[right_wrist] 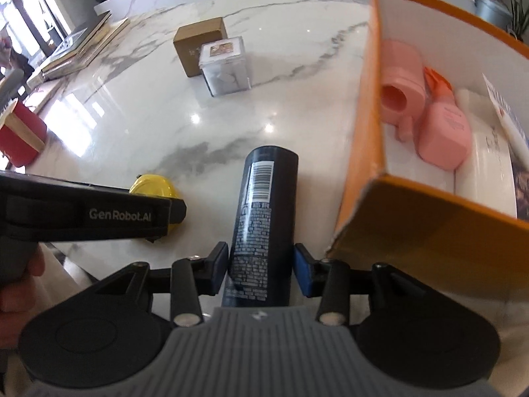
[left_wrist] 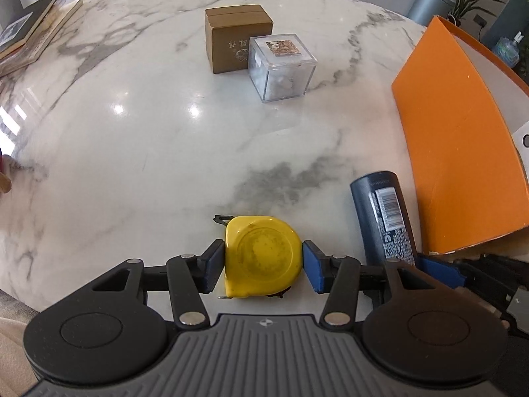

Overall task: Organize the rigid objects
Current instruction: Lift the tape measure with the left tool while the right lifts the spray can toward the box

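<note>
A yellow tape measure [left_wrist: 264,258] lies flat near the table's front edge, with my left gripper [left_wrist: 264,264] shut on it, one blue pad against each side. To its right a dark blue bottle [left_wrist: 383,218] with a barcode label lies on its side. My right gripper [right_wrist: 261,264] is shut on that bottle [right_wrist: 264,198] near its lower end. The left gripper's black housing [right_wrist: 99,215] hides most of the tape measure [right_wrist: 155,187] in the right wrist view. One blue pad [left_wrist: 439,269] of the right gripper shows beside the bottle.
An open orange box [right_wrist: 363,132] stands right of the bottle and holds a pink bottle [right_wrist: 443,132] and a pink cylinder [right_wrist: 400,82]. A brown box [left_wrist: 231,43] and a clear cube [left_wrist: 281,66] sit farther back. Books [left_wrist: 29,39] and a red container [right_wrist: 20,139] are at the left.
</note>
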`<state>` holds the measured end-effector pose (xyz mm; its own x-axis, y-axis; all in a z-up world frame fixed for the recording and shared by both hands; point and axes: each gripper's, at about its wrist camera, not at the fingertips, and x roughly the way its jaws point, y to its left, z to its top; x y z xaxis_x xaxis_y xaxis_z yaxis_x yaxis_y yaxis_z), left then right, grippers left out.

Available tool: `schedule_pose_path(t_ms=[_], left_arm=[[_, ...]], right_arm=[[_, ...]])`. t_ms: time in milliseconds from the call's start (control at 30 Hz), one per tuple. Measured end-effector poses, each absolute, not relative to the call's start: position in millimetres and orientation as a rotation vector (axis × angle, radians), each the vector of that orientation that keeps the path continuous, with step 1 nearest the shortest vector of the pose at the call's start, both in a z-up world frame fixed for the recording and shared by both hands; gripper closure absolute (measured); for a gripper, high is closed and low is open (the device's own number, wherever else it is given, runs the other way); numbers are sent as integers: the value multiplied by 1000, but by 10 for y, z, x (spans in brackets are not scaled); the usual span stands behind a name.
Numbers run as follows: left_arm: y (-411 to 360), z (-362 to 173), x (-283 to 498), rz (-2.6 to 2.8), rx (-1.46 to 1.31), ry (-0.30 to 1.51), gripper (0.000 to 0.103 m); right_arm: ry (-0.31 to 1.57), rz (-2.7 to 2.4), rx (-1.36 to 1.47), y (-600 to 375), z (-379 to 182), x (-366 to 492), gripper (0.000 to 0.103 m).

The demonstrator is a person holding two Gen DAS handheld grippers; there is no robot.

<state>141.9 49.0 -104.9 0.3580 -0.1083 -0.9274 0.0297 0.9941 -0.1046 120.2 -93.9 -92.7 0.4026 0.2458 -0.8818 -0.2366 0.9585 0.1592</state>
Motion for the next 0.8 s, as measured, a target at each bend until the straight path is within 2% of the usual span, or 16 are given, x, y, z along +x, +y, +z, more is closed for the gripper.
schedule_pose_path(t_ms=[100,200,267,800], left_arm=[[449,-1056,1412,-100,-49,1201,39],[430,-1058,1405,-103,-32,1199,41],[432,-1055,1401,-98,-31,1194,46],[539,-916,1347,-225,-182,1123,47]], right_arm=[[1108,313,-5,-903,-929,1234,59],[1108,318,-26,-876,-928,1244,61],[1111,327,-25,-882,-923,1238,61],[1104,393,65,-1117,-621,1084,62]])
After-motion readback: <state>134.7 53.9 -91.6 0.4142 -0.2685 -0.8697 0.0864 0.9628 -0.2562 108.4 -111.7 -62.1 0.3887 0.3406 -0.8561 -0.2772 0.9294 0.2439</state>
